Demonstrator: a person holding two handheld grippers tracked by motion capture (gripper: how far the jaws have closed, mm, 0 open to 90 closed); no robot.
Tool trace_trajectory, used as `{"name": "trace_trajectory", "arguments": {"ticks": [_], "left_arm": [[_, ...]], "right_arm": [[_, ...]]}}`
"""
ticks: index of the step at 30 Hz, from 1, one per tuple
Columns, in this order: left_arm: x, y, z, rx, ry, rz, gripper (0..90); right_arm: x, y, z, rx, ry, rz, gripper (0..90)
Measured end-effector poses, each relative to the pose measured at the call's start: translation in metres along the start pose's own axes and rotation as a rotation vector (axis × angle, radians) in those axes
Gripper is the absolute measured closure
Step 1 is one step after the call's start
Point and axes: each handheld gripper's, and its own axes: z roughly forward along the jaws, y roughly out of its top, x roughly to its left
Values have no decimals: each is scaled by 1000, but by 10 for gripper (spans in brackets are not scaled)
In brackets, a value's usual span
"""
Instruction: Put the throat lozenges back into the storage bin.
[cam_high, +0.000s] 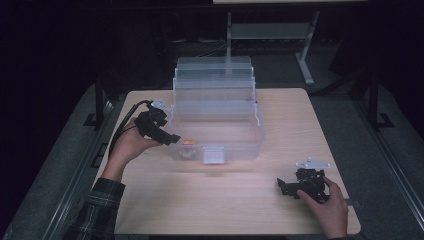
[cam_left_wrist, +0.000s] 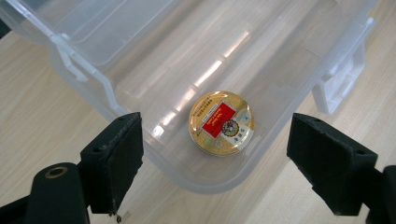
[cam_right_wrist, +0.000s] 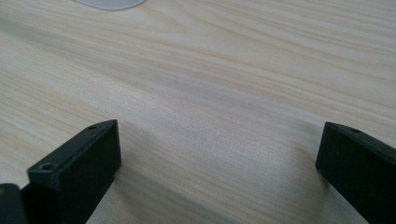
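Note:
A clear plastic storage box (cam_high: 218, 110) stands open on the wooden table (cam_high: 235, 200), its lid tipped up at the back. In the box's near left corner lies a small round gold tin (cam_left_wrist: 221, 122) with a red label, also seen from above as an orange spot, the tin (cam_high: 187, 142). My left gripper (cam_high: 170, 138) hovers over that corner, open, its jaws straddling the box wall (cam_left_wrist: 196, 179) with the tin lying free below them. My right gripper (cam_high: 281, 187) rests low over bare table at the near right, open and holding nothing.
The box has a white front latch (cam_high: 214, 155). Bare wood (cam_right_wrist: 210, 102) lies between the right gripper's jaws. Beyond the table stand a metal desk frame (cam_high: 270, 35) and dark floor. The table's near edge runs just behind the person's hands.

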Motion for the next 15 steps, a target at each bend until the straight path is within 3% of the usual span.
{"name": "trace_trajectory", "arguments": {"ticks": [15], "left_arm": [[-12, -31, -11, -39, 15, -12, 179]], "right_arm": [[0, 0, 0, -1, -1, -1, 0]]}}
